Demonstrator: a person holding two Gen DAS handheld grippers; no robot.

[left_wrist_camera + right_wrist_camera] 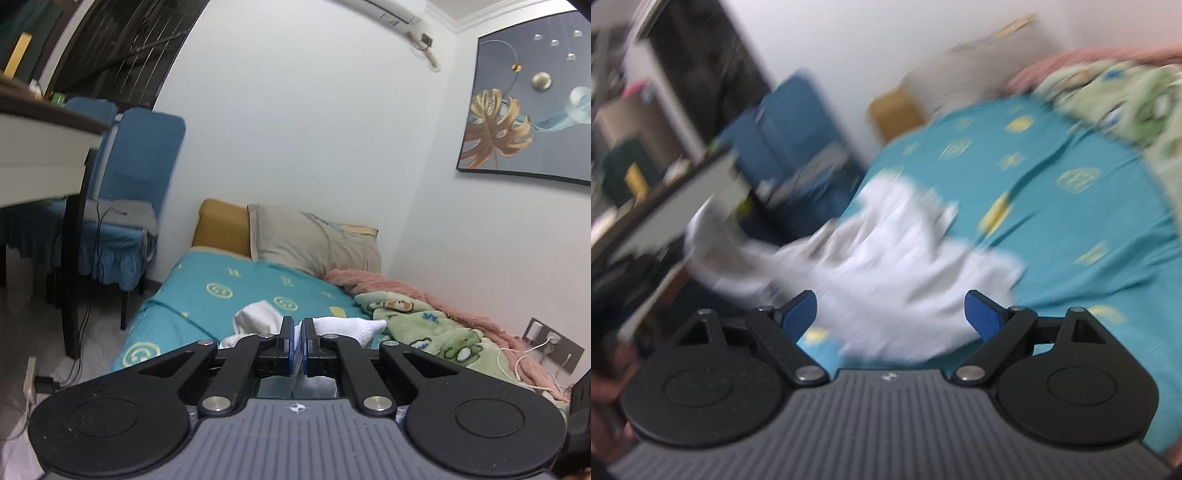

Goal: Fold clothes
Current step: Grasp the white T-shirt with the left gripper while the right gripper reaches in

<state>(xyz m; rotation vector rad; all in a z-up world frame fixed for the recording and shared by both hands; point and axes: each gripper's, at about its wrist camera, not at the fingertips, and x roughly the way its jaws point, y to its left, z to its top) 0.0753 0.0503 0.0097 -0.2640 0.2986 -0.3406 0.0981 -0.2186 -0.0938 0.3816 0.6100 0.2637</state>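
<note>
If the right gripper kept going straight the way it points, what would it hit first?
Most likely the white garment, which lies just beyond the open right gripper on the teal bedsheet. The picture is blurred, so depth is uncertain.

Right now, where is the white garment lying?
The white garment lies crumpled on the teal bedsheet near the bed's left edge in the right wrist view, directly ahead of the open right tongs.

teal sheet [207,280] lies open; green blanket [436,332] crowds the wall side.
</note>
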